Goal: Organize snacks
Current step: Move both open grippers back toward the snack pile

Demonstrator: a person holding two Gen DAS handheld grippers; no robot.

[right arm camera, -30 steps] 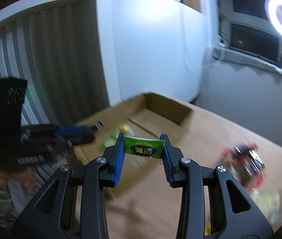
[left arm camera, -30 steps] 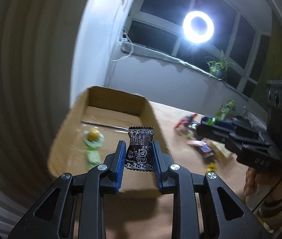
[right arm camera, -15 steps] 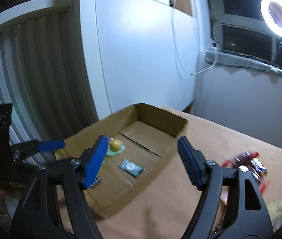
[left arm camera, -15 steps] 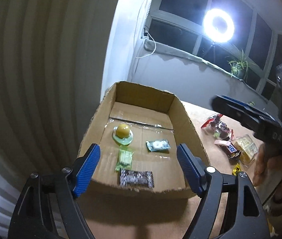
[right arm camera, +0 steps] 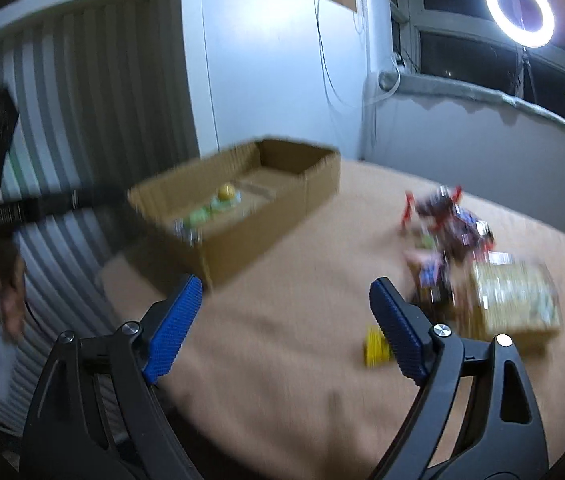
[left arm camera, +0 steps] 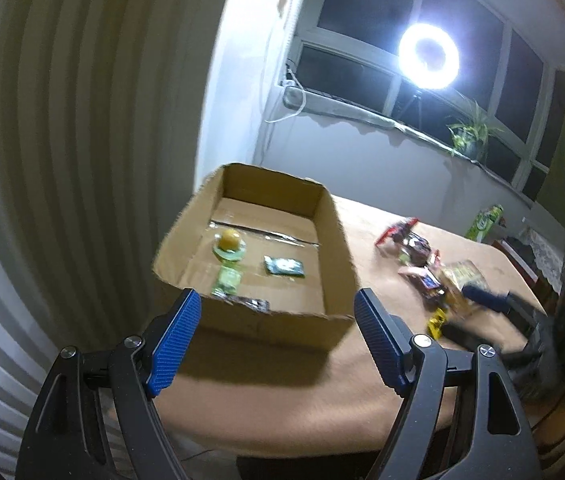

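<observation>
Bench (left arm camera: 282, 400), tan top, fills lower half of both views. Cardboard box (left arm camera: 338, 248) sits open at centre of left wrist view, upper centre-left of right wrist view (right arm camera: 282, 216). Inside box: yellow ball snack on pale green wrapper (left arm camera: 229, 243) at back left, green packet (left arm camera: 226, 282) just in front of it, teal packet (left arm camera: 284, 267) to the right, dark packet (left arm camera: 252, 303) by near wall. Loose snack pile (right arm camera: 454, 232) on bench, right of frame, apart from box; incl. big yellowish pack (right arm camera: 516, 300) and small yellow piece (right arm camera: 376, 346), blurred.

Left hand-held gripper (left arm camera: 278, 340): jaws wide apart, nothing betw. them, low centre of frame, in front of box. Right hand-held gripper (right arm camera: 286, 328): jaws have just been opening, wide apart, nothing held; over bare bench betw. box and pile. In left wrist view it shows blurred at right edge (left arm camera: 482, 294), by the pile.
</observation>
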